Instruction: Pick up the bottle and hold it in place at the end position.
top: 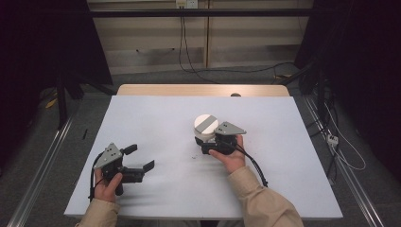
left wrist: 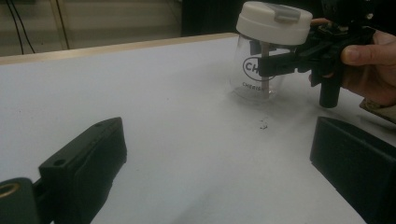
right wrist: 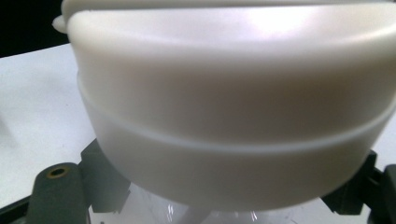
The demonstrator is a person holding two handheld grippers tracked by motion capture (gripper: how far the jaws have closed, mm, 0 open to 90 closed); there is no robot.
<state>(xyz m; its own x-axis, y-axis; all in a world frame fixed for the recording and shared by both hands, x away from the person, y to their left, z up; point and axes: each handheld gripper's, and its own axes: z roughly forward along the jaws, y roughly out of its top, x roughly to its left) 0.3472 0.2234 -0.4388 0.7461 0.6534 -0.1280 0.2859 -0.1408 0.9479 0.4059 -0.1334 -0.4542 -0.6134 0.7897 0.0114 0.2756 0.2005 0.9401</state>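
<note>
A clear glass jar (left wrist: 254,86) with black lettering and a white lid (top: 206,124) stands upright near the middle of the white table (top: 156,118). A grey strip crosses the lid's top. My right gripper (top: 204,141) is shut on the jar's glass body just under the lid, reaching in from the near side; its black jaws (left wrist: 280,63) clasp both sides. In the right gripper view the lid (right wrist: 233,116) looms very close above the jaws. My left gripper (top: 141,157) rests at the table's near left, open and with nothing between its fingers (left wrist: 88,158), pointing toward the jar.
A few small dark specks (left wrist: 264,125) lie on the table just in front of the jar. A wooden tabletop edge (top: 203,90) shows beyond the white surface. Cables (top: 331,137) run along the floor to the right.
</note>
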